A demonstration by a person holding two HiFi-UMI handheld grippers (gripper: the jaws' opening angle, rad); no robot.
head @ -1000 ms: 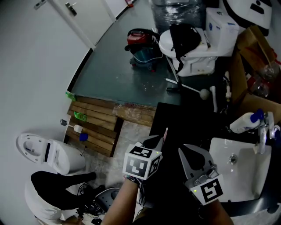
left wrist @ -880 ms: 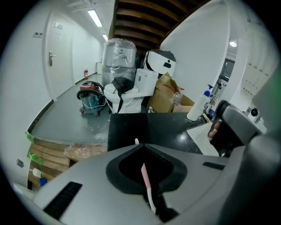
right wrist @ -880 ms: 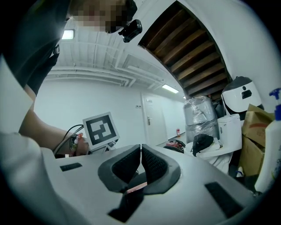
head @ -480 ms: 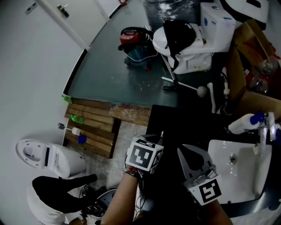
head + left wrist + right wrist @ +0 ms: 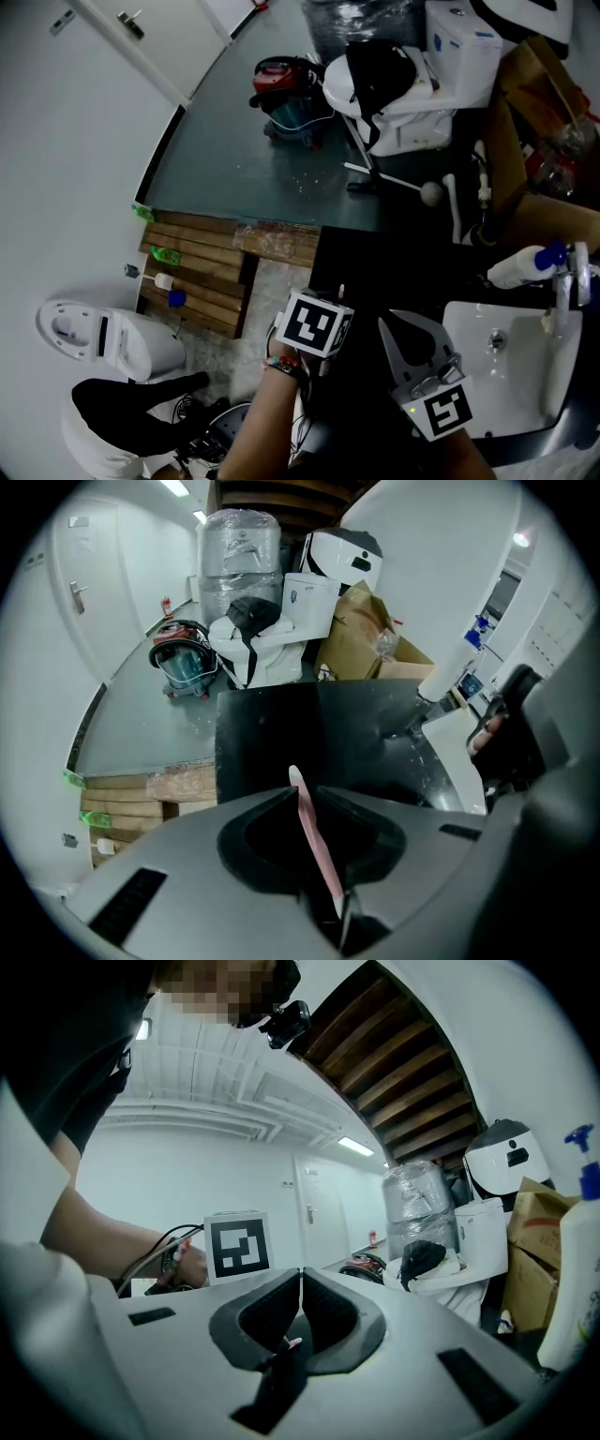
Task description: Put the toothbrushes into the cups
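Observation:
My left gripper (image 5: 302, 793) is shut on a pink toothbrush (image 5: 315, 847), whose slim end pokes out past the jaw tips. In the head view the left gripper (image 5: 330, 309) hovers over the black countertop (image 5: 375, 267), and the pink toothbrush (image 5: 340, 292) shows just beyond its marker cube. My right gripper (image 5: 386, 325) is beside it, near the sink; its jaws (image 5: 300, 1275) meet at the tips, and a dark toothbrush (image 5: 277, 1378) lies between them. No cup shows in any view.
A white sink (image 5: 469, 328) with a tap sits at the right, with a white pump bottle (image 5: 520, 265) behind it. Beyond the counter are a white toilet (image 5: 403, 84), a red vacuum (image 5: 281, 84) and cardboard boxes (image 5: 534, 94). Wooden slats (image 5: 202, 262) lie on the floor to the left.
The left gripper has drawn back slightly toward me, and its marker cube has turned. The right gripper has stayed where it was.

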